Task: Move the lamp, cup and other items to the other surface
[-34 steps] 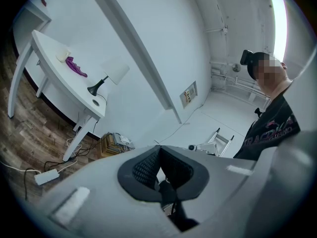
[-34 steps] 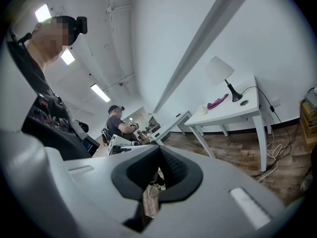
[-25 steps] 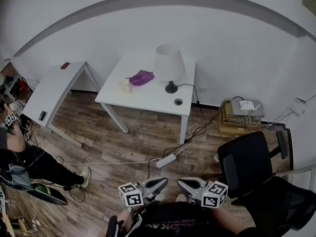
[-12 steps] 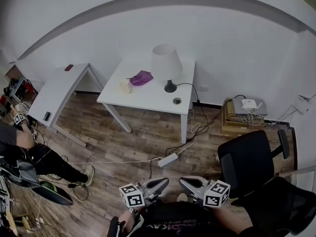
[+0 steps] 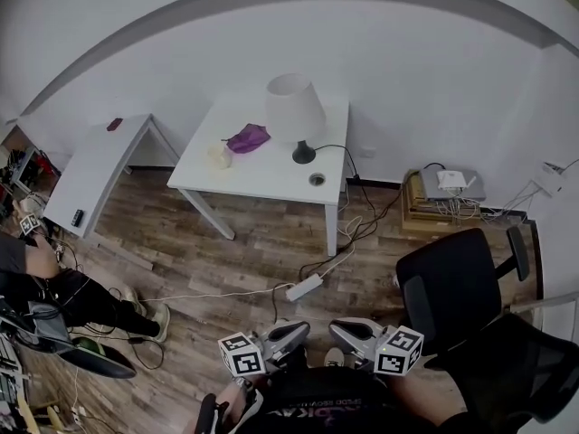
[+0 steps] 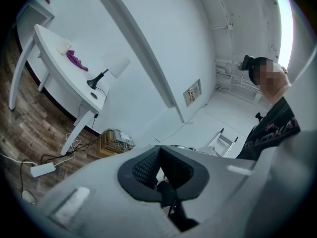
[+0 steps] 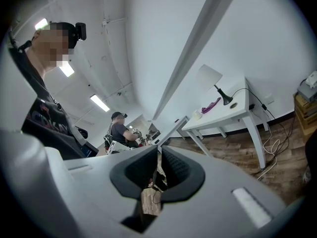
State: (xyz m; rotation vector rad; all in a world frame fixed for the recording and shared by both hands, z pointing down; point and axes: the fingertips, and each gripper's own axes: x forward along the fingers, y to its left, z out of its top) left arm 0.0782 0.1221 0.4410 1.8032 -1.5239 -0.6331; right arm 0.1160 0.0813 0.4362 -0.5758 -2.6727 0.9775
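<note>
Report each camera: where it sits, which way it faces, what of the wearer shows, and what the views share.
Head view: on the person's head, facing steeply down at the wooden floor and white table; left gripper and right gripper show at the bottom.
Left gripper view: on the left gripper, facing along its shut jaws; the person's torso at right.
Right gripper view: on the right gripper, along its jaws, which have just been opening with nothing between; torso at left.
Shared: the lamp on the white table, in all three.
</note>
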